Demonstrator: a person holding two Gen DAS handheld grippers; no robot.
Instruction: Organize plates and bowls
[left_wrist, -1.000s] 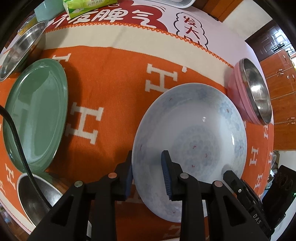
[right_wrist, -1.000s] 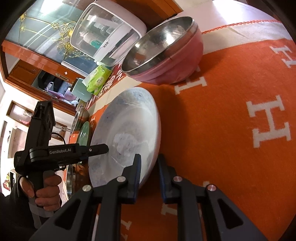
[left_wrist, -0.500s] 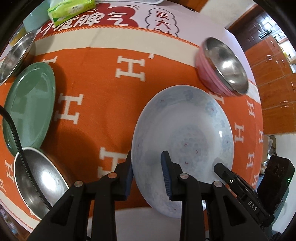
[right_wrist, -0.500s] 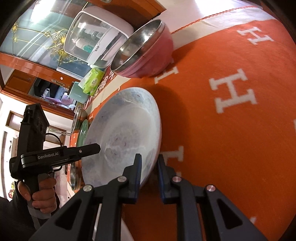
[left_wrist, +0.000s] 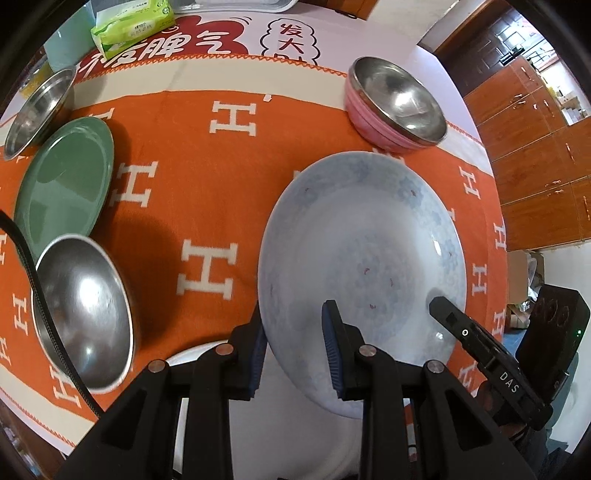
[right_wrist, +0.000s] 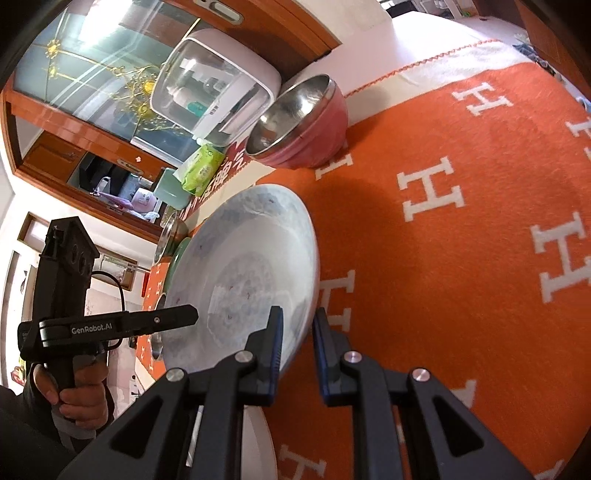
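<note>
Here, both hand-held grippers clamp one pale floral plate (left_wrist: 364, 236) by opposite rims, lifted clear of the orange cloth (left_wrist: 207, 155) on the table.

Left hand-held gripper (left_wrist: 293, 345) bites the lower-left rim; right hand-held gripper (right_wrist: 297, 349) bites the rim at lower centre of its view. Plate's near edge hidden behind fingers. A white plate (left_wrist: 192, 360) beneath is mostly covered. Green plate (left_wrist: 64, 182), steel bowl (left_wrist: 83, 312) at left; pink bowl (left_wrist: 395, 105) upper right. Second steel bowl (left_wrist: 38, 109) cut off at left edge.
</note>
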